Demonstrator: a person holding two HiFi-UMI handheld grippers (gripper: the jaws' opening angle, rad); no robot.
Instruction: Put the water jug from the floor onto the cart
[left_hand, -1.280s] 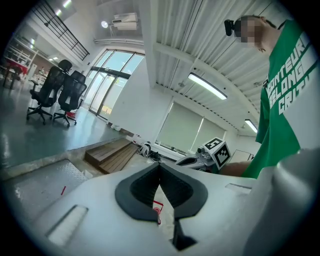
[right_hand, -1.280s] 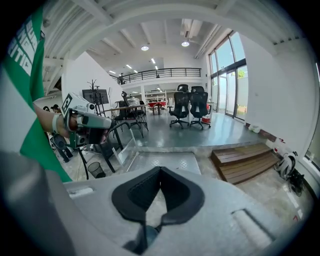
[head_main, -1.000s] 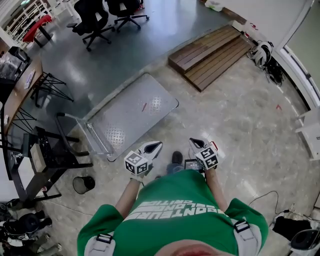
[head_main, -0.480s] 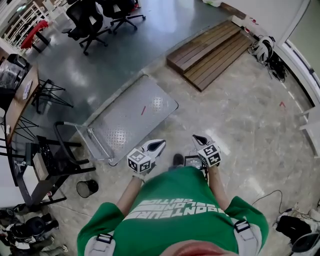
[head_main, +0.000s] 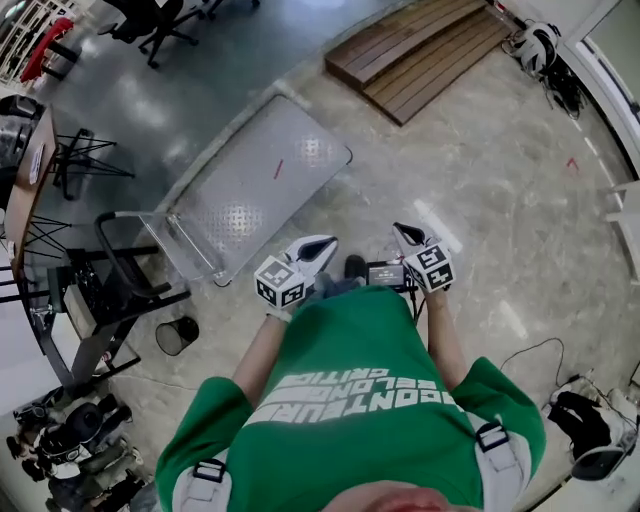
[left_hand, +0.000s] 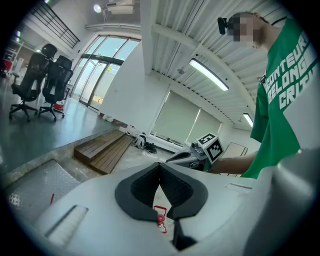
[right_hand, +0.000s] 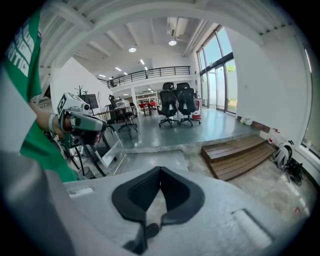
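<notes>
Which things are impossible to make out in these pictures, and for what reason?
Water jug: in no view; in the head view the person's green shirt hides the floor beneath.
Wheels of the cart: head view, hidden under its deck.
Red mark on the deck: head view, too small to identify.

- the cart (head_main: 262, 190) deck was grey metal, mostly matt, with a raised tread pattern that caught glare in two patches.
- the platform (head_main: 425, 45) at the upper right of the head view was dull brown slatted wood.
- the speckled floor (head_main: 510, 190) looked like polished stone; the grey floor (head_main: 200, 60) at the upper left was smooth and glossy.
- the left gripper (head_main: 325, 243) and right gripper (head_main: 400, 231) had smooth white plastic shells; the pads (left_hand: 145, 190) were matt black and finely textured.
- the shirt (head_main: 350, 370) was green cloth.
</notes>
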